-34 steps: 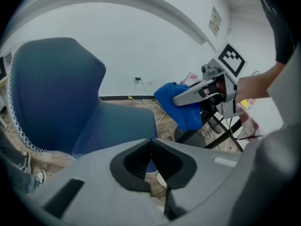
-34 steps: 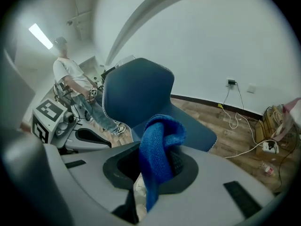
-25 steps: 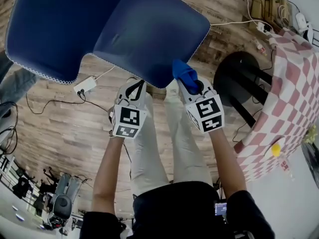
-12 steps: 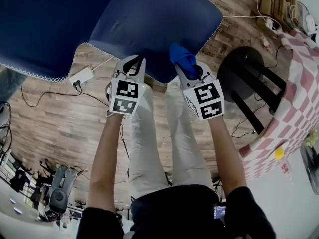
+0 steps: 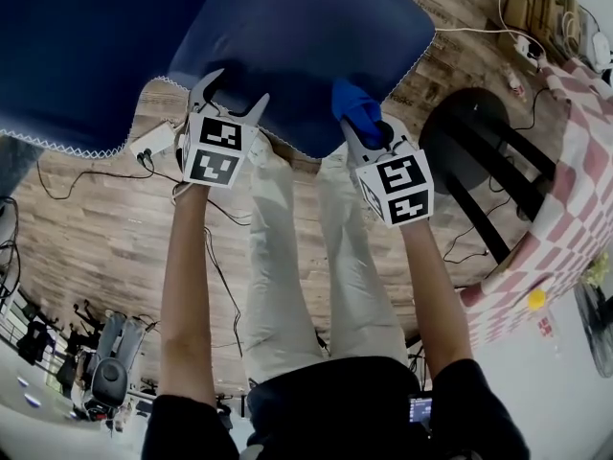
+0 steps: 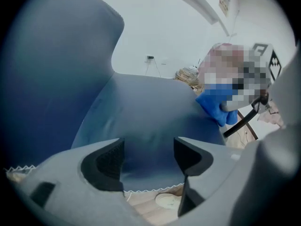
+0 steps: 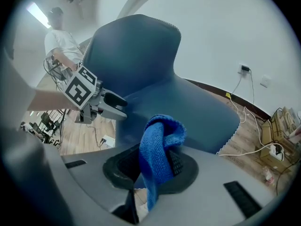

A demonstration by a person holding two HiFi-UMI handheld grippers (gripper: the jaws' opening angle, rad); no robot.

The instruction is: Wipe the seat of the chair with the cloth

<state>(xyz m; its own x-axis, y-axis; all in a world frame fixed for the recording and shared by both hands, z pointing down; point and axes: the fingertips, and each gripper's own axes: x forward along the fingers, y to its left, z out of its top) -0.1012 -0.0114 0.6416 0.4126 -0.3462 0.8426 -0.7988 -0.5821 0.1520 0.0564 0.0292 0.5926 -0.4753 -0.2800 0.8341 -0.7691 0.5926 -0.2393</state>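
The dark blue chair seat (image 5: 306, 46) fills the top of the head view, with its backrest (image 7: 131, 46) rising behind it in the right gripper view. My left gripper (image 5: 230, 96) hangs over the seat's front edge; its jaws have just been opening and stand open with nothing between them. In the left gripper view the two pads (image 6: 101, 166) frame the seat (image 6: 150, 112) and its white-stitched edge. My right gripper (image 5: 369, 132) is shut on a bright blue cloth (image 5: 354, 108), which bunches up between its jaws (image 7: 157, 149) just over the seat's front right corner.
A black round stool (image 5: 479, 151) stands to the right, beside a table with a pink checked cloth (image 5: 575, 161). A white power strip (image 5: 153, 142) and cables lie on the wooden floor. A person in a white shirt (image 7: 61, 41) stands behind the chair.
My left gripper has moved up and to the left onto the seat's front edge, and its jaws have gone from shut to open. The right gripper keeps its hold on the cloth.
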